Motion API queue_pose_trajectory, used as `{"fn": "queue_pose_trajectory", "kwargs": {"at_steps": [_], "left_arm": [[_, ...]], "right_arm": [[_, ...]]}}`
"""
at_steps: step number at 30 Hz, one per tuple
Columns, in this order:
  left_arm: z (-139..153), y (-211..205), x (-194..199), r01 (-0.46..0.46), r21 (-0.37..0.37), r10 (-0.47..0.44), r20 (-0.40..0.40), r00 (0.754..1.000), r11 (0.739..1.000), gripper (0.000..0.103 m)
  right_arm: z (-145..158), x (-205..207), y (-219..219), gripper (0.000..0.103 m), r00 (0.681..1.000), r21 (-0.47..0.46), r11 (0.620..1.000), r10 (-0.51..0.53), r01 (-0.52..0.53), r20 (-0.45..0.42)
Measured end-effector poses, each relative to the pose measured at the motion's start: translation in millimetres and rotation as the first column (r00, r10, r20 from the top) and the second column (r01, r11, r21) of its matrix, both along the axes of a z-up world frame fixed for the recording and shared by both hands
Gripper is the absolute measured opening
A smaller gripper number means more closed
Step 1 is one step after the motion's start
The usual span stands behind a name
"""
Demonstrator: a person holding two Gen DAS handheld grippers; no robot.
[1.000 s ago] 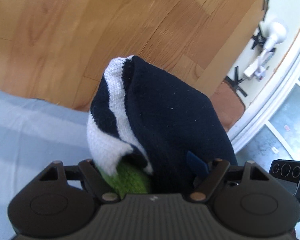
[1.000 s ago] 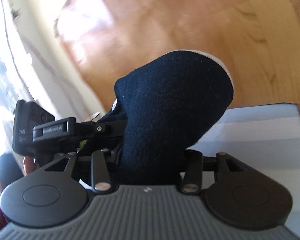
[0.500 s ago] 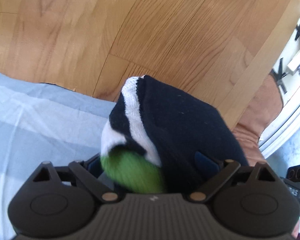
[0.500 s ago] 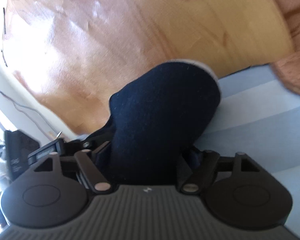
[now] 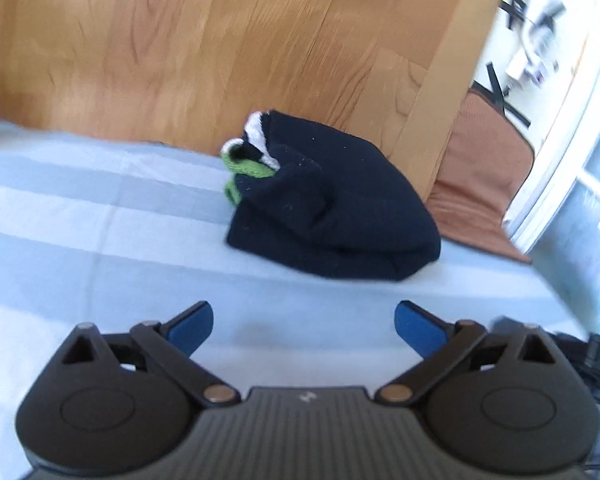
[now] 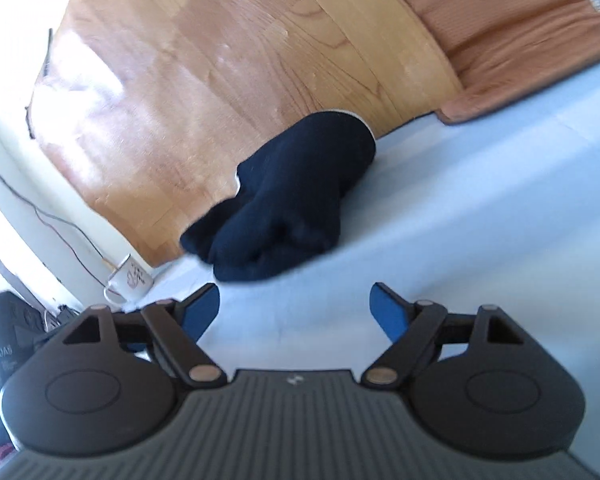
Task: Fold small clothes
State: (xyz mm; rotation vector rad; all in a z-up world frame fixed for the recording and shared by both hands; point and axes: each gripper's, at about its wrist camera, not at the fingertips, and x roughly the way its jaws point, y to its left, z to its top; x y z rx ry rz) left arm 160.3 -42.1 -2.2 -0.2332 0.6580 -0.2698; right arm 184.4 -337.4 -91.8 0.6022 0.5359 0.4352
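Note:
A folded navy knit garment (image 5: 332, 216) with white and green stripes at one end lies on the light blue sheet (image 5: 100, 240), near its far edge. My left gripper (image 5: 304, 326) hangs a short way in front of it, jaws opening wide, nothing between the blue pads. In the right wrist view the same navy garment (image 6: 292, 204) rests bunched on the sheet (image 6: 480, 208). My right gripper (image 6: 296, 308) sits just short of it, jaws still opening, with nothing between them.
Wooden floor (image 5: 220, 48) runs beyond the sheet's far edge. A brown cushion (image 5: 484, 184) lies at the right of the garment. A white mug (image 6: 130, 278) stands on the floor at the left, near a cable and a black device (image 6: 4, 332).
Both grippers let go of the navy garment and drew back from it. The garment dropped onto the blue sheet. The jaws of both went from closed on cloth to wide apart.

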Motion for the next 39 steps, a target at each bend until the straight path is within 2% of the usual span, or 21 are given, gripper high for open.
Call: {"fn": "queue_pose_trajectory", "kwargs": {"at_steps": [3,6,11,19,25,39], "left_arm": [[1.0,-4.5,-20.9,-0.031,0.074,0.027,0.058,0.998,0.997,0.103],[0.3,-9.3,-35.1,-0.026,0.114,0.012,0.123,0.992,0.993,0.103],[1.0,-6.3,-47.6,-0.077,0.125,0.052,0.190,0.980,0.989,0.103],[0.3,-8.4,-46.5,-0.091,0.131,0.065,0.192,0.979,0.987,0.103],[-0.3,-10.8,-44.9,-0.083,0.164,0.054,0.173,0.984,0.983,0.103],[-1.0,-12.6,-43.3,-0.093,0.187,0.063,0.161,0.985,0.978,0.103]], "right_arm": [[-1.4,-30.1,2.1,0.085,0.999,-0.020,0.999,-0.028,0.029,0.020],[0.2,-43.8,10.9,0.085,0.998,-0.086,0.995,-0.043,0.048,0.050],[3.4,-50.8,20.4,0.085,0.992,-0.167,0.983,-0.063,0.080,0.108],[1.5,-48.5,17.0,0.085,0.992,-0.162,0.984,-0.054,0.073,0.116],[2.3,-50.6,19.5,0.092,0.991,-0.160,0.986,-0.015,0.036,0.129],[2.5,-51.0,19.9,0.095,0.993,-0.169,0.985,-0.023,0.043,0.117]]}}
